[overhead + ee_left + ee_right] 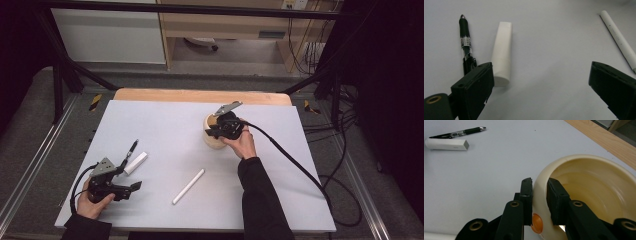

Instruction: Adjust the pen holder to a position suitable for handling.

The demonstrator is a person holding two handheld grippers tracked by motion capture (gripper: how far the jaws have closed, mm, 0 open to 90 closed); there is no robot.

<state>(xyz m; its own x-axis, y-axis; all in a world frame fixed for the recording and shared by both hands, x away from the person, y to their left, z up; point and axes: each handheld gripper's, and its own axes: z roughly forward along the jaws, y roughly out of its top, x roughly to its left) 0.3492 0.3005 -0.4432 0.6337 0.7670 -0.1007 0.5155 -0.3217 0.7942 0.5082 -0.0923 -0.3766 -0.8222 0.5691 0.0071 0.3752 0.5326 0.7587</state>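
Left tongs [131,187] lower left of the high view, spread wide, grasping nothing; black pen [132,148] and white cap [136,163] just above; white stick [188,186] centre; right tongs [216,131] clenched on cream bowl [212,141] rim, upper centre of the bench [165,120].

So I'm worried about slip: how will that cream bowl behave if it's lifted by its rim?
The bowl looks stiff and thin-walled, probably light. Its glossy surface may be slippery between the right gripper's pads, which clamp the rim, one inside, one outside. Held at one edge, it would likely tilt away from the grip.
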